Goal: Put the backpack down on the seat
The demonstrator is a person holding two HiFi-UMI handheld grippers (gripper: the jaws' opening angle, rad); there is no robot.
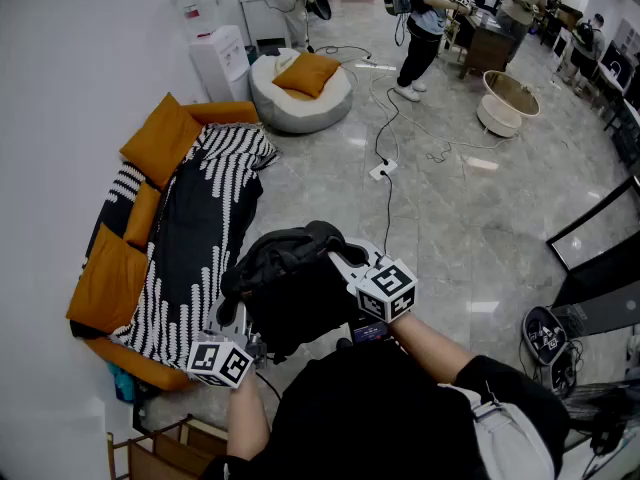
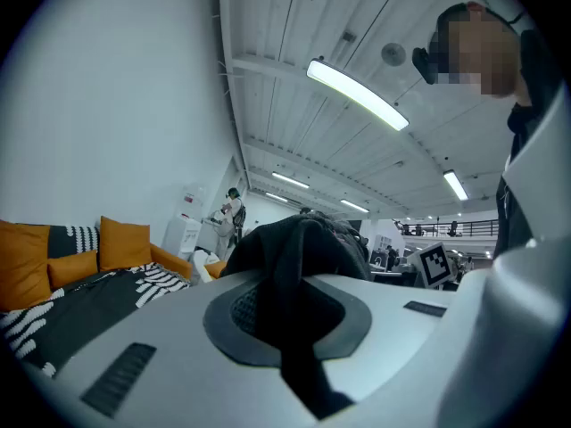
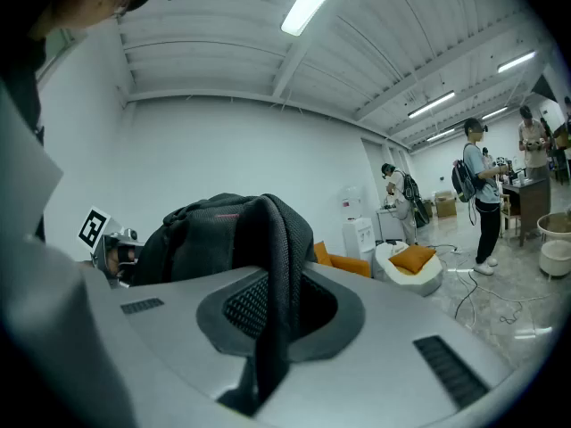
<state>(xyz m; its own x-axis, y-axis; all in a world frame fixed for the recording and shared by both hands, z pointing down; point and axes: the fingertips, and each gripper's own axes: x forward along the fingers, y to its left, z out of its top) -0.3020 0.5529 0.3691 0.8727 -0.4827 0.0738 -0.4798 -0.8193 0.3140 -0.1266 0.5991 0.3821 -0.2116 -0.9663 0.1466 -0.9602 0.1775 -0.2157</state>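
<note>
Orange sofa (image 1: 140,366): it is standing along the white wall at the left of the head view, carrying orange cushions (image 1: 160,140) and a black-and-white striped blanket (image 1: 190,248) spread over its seat.
Left gripper (image 2: 290,319): its jaws are closing tightly on a black strap of the backpack, which is running down between the pads; the gripper is pointing level.
Backpack (image 1: 290,288): black and bulky, it is hanging in the air between the two grippers in front of the person, over the grey floor just right of the sofa's near end. It is not resting on the seat.
Right gripper (image 3: 272,315): its jaws are pinching a black mesh strap of the backpack, with the bag's body rising just beyond them.
Room beyond: a white beanbag (image 1: 300,103) topped with an orange pillow (image 1: 308,73) is sitting past the sofa's far end. To its right a cable (image 1: 388,198) is trailing across the floor, and a standing person (image 1: 425,18) is wearing a backpack.
</note>
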